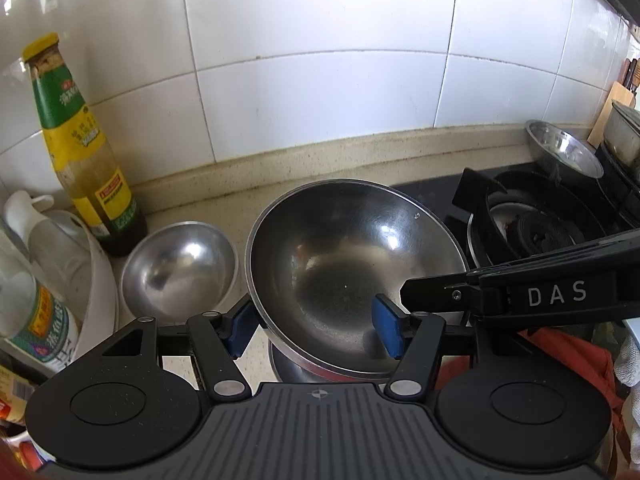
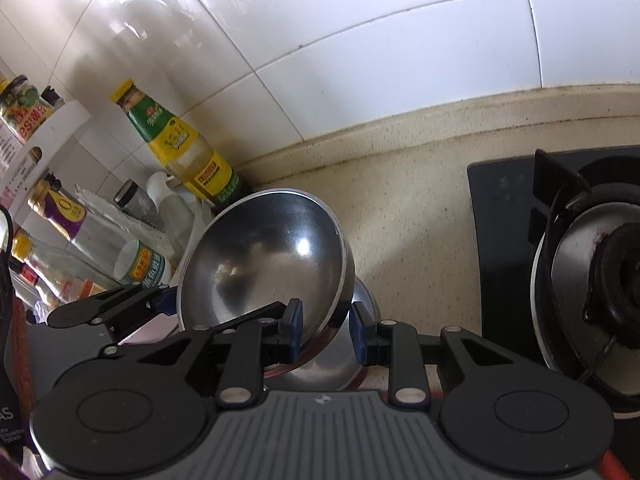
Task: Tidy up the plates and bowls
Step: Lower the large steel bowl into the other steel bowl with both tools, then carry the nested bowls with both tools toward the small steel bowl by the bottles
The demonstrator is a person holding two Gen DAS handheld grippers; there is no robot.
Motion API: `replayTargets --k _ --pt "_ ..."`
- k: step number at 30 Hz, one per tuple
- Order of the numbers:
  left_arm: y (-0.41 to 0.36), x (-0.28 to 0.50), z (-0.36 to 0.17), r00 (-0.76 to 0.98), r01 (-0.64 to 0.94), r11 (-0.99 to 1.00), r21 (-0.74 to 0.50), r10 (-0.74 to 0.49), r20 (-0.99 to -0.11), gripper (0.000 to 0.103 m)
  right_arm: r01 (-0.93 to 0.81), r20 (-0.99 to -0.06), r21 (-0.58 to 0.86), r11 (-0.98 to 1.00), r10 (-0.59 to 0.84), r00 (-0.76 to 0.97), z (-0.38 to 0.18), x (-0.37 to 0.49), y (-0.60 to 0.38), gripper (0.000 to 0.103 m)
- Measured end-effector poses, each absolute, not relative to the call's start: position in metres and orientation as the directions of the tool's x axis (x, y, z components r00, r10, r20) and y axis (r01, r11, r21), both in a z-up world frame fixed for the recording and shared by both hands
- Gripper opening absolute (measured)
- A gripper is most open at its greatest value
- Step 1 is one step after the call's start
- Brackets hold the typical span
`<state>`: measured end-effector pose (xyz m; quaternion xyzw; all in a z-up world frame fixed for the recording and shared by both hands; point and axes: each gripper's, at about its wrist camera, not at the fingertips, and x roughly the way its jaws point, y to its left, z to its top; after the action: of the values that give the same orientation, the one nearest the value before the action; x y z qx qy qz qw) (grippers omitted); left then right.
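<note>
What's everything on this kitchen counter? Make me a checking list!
Surface: beige speckled counter, stained near the wall.
Job's things: large tilted steel bowl, above another steel bowl; small steel bowl on the counter beside it.
Clutter: yellow-capped sauce bottle.
Grippers: right gripper shut on the large bowl's rim; left gripper open around that rim.
Cables: nothing seen.
Surroundings: white wall tiles, black gas stove.

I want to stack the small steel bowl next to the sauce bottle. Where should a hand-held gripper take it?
Grip the small steel bowl by its thin rim on the near edge, coming down from above: it sits upright and open, and the sauce bottle crowds its far left side.
</note>
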<state>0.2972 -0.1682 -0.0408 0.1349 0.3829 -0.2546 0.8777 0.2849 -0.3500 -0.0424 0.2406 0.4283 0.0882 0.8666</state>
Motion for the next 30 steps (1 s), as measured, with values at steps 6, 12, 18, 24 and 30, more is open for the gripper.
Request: replayTargets --k 6,12,18,24,30 --pt "-0.168 0.296 -0.051 0.557 0.555 0.831 0.033 -0.341 -0.758 0.068 0.07 -0.72 0.49 0.869 0.358 0.594 -0.052 0.283 -0.348 0.027" --pt "-0.169 0.295 -0.06 0.534 0.558 0.829 0.026 -0.335 -0.776 0.068 0.079 -0.745 0.477 0.875 0.356 0.564 -0.06 0.285 -0.346 0.027" --pt "-0.167 0.297 -0.065 0.523 0.554 0.832 0.022 -0.328 -0.787 0.069 0.077 -0.756 0.472 0.878 0.358 0.547 -0.064 0.287 -0.344 0.027" --pt "-0.166 0.296 -0.066 0.521 0.551 0.834 0.02 -0.325 -0.789 0.07 0.068 -0.762 0.463 0.884 0.358 0.54 -0.064 0.288 -0.342 0.027" --pt "-0.166 0.297 -0.069 0.512 0.552 0.834 0.013 -0.326 -0.795 0.07 0.058 -0.775 0.431 0.901 0.336 0.535 -0.064 0.29 -0.337 0.027"
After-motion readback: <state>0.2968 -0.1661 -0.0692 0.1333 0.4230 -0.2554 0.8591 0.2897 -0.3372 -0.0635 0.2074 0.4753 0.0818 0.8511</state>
